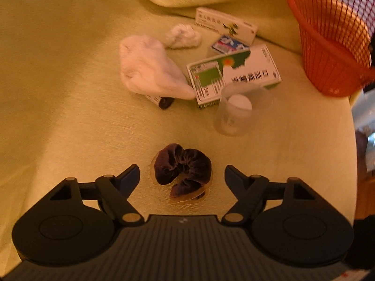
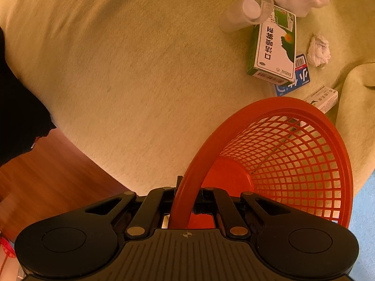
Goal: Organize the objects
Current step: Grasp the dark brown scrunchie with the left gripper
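We see the purple scrunchie (image 1: 184,169) on the surface (image 1: 70,93) between our left gripper (image 1: 182,175) jaws, spread wide, untouched; right gripper (image 2: 187,201) jaws clamp the red basket (image 2: 293,154) rim

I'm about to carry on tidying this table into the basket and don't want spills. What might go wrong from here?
The right claw pinches only the rim of the tilted red basket, so it may swing or slip. The open left claw brackets the soft dark scrunchie, which could squash out on closing. The clear cup just beyond looks easy to knock over.
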`<act>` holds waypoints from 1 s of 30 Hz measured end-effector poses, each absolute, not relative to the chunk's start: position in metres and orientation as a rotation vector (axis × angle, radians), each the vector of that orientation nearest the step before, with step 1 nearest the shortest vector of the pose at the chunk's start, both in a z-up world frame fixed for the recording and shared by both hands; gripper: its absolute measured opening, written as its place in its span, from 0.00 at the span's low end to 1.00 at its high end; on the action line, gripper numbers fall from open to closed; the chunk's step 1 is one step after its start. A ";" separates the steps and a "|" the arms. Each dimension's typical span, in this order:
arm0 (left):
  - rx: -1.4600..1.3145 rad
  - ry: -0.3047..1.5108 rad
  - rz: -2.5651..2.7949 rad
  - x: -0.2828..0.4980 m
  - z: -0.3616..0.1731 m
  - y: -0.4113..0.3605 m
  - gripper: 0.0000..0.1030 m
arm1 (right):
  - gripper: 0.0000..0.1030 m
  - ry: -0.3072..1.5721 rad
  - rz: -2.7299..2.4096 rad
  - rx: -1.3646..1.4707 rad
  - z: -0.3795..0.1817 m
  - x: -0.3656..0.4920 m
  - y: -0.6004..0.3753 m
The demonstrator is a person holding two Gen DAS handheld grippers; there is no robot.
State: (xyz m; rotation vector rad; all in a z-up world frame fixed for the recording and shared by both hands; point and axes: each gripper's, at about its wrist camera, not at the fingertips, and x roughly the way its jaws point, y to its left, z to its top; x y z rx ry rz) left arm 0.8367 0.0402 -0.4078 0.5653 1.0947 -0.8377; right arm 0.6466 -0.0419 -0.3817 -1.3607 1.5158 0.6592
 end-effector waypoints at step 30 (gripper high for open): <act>0.544 1.089 -0.856 0.836 -0.370 0.053 0.17 | 0.01 1.517 0.635 -1.360 -0.375 0.646 -0.040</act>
